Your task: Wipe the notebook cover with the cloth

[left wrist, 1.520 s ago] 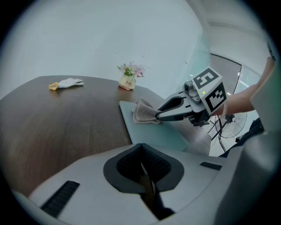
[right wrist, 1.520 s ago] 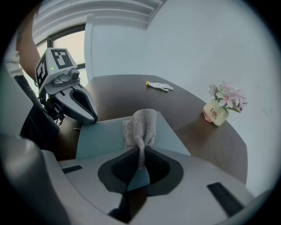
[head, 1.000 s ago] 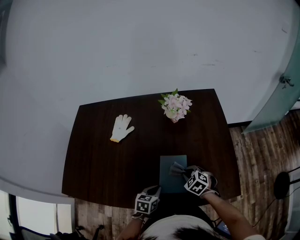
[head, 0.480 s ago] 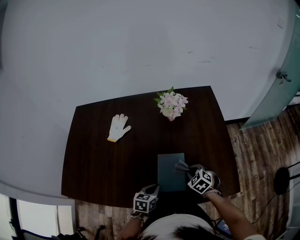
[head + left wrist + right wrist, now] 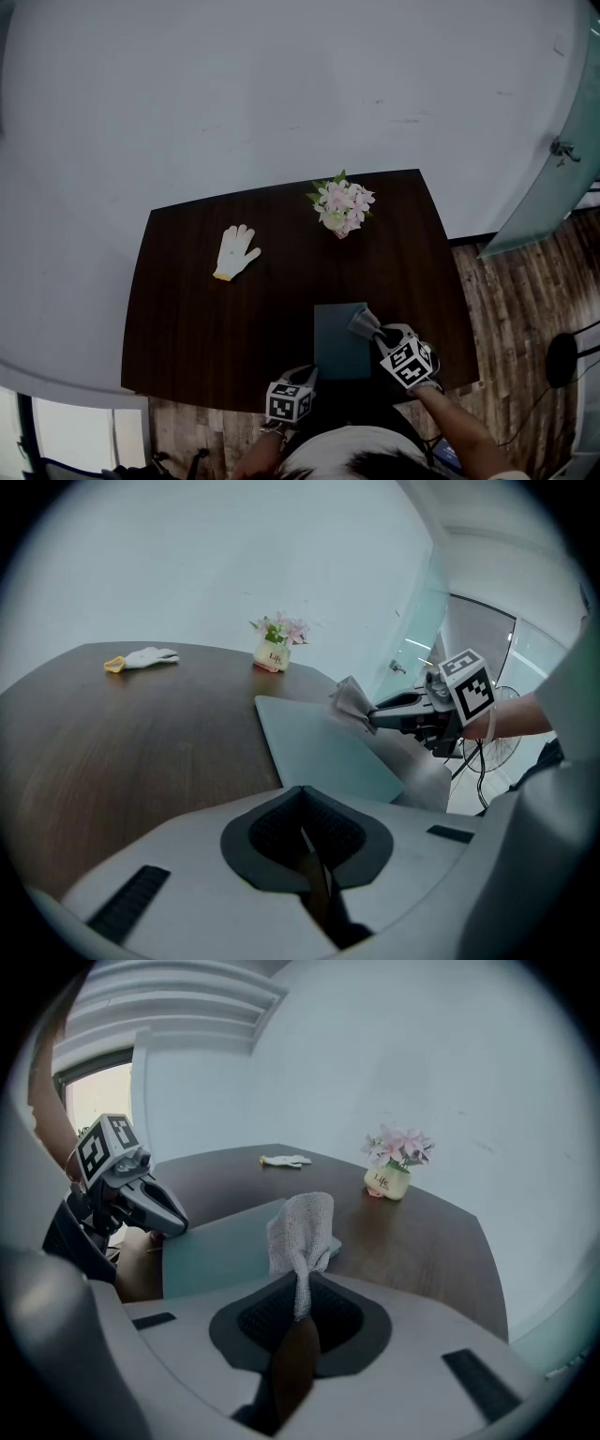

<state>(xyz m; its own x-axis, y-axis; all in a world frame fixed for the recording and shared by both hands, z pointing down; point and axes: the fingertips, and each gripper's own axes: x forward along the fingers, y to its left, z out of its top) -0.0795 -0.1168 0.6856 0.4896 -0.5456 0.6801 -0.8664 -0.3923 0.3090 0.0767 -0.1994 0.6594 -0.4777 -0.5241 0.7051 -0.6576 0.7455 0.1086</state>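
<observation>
Right jaws on crumpled grey cloth (image 5: 302,1227)

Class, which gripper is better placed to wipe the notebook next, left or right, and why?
Right: the right gripper holds the cloth at the notebook's corner; the left gripper is shut and empty.

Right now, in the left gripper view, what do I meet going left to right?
glove → flower pot → cloth → right gripper. The notebook is left out: it spans beneath several of them.
</observation>
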